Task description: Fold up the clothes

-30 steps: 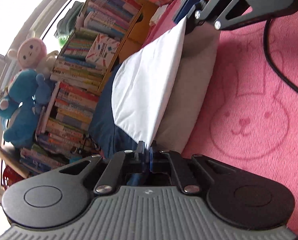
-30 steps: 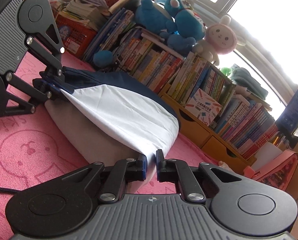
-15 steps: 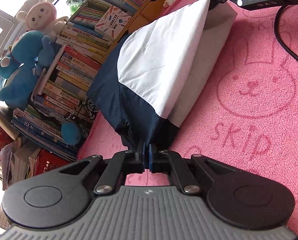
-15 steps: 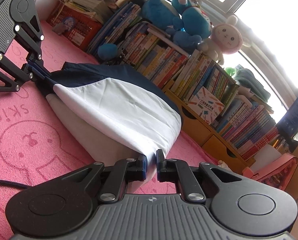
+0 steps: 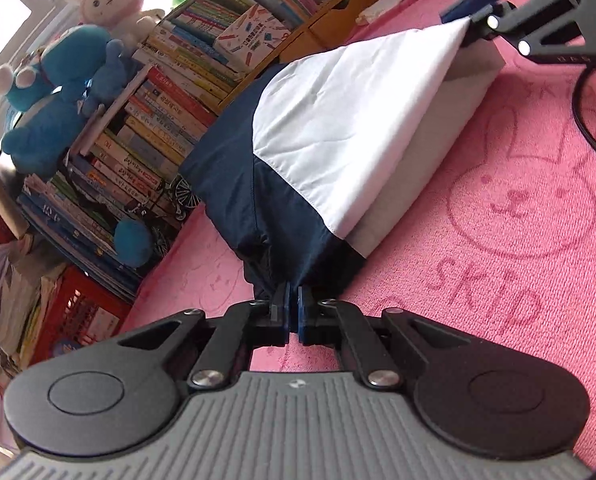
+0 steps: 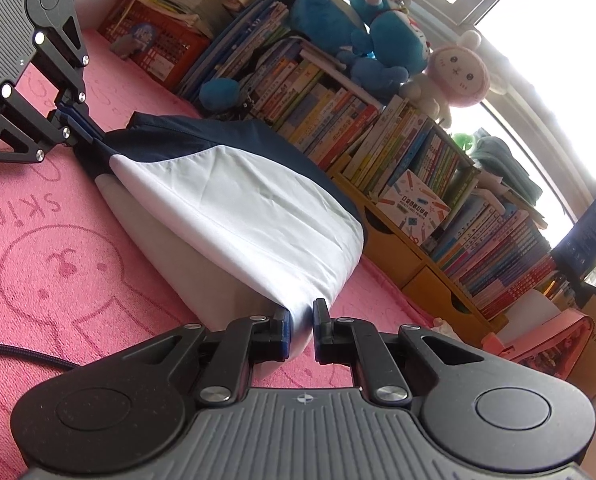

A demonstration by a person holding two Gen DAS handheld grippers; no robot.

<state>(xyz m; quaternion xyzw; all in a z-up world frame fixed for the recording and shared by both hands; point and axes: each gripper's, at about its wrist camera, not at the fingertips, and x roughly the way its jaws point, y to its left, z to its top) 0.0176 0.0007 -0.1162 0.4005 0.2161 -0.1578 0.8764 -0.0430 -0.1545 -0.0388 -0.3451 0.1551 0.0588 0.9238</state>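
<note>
at the left edge of the right wrist view the left claw (image 6: pixel 83 123) is pinched tight on the navy end of the garment (image 6: pixel 234 204), its jaws fully together. from there the navy-and-white garment stretches rightward, lifted off the pink rug (image 6: pixel 58 264) along its held edge, with a grey underlayer sagging onto the rug below. the right claw (image 6: pixel 301 320) grips the white corner, jaws closed with only the cloth between them. behind the garment stands a crowded bookshelf (image 6: pixel 378 152), topped by a blue plush toy (image 6: pixel 386 48) and a pink plush bunny (image 6: pixel 458 76). a black cable (image 6: pixel 18 354) lies on the rug.
</note>
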